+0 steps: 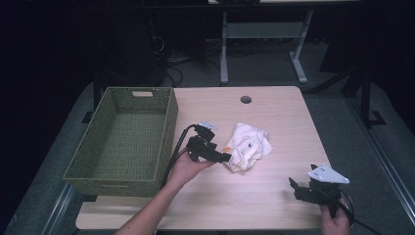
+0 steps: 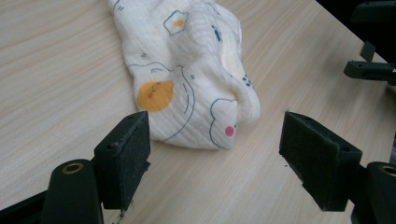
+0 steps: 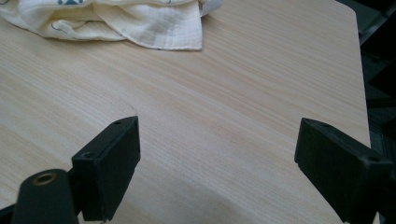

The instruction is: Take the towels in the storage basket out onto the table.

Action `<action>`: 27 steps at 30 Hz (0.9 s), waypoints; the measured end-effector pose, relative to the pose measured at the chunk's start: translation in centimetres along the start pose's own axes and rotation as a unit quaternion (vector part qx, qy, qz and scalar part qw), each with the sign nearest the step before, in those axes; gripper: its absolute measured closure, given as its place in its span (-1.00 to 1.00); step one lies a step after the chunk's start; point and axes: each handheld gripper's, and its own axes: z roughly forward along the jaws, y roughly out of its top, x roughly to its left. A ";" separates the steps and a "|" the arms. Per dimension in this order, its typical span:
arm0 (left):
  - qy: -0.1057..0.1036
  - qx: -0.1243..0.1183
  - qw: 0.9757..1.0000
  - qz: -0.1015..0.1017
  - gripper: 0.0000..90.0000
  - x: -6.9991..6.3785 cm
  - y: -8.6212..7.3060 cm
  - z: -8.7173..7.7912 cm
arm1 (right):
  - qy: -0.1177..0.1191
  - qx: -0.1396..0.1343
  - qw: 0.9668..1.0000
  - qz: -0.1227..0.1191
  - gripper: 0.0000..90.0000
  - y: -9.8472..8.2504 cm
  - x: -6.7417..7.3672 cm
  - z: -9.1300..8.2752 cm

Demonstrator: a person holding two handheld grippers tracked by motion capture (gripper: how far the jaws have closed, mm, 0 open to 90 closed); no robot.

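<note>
The left gripper point(image 2: 215, 154) has its jaws spread just short of one crumpled cream cloth point(image 2: 187, 70) that lies mid-table, nothing pinched. The right gripper point(image 3: 219, 168) hangs spread too, over bare wood near the front right corner. One green woven basket point(image 1: 122, 137) stands at the table's point(image 1: 274, 196) left edge. Nothing blocks the cloth.

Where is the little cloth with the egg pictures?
In the high view the cloth lies crumpled near the middle of the table, right of the green basket, just in front of the left gripper, whose jaws are open.
</note>
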 end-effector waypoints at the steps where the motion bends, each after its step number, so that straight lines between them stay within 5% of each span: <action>1: 0.001 0.004 1.000 0.004 -0.46 0.0 -0.1 -0.1 | 0.000 0.000 1.000 0.000 -0.69 0.0 0.0 0.0; 27: 0.001 -0.009 1.000 0.020 -0.47 -1.4 -4.6 -0.4 | -0.006 0.008 1.000 -0.002 -0.69 -0.1 0.0 0.3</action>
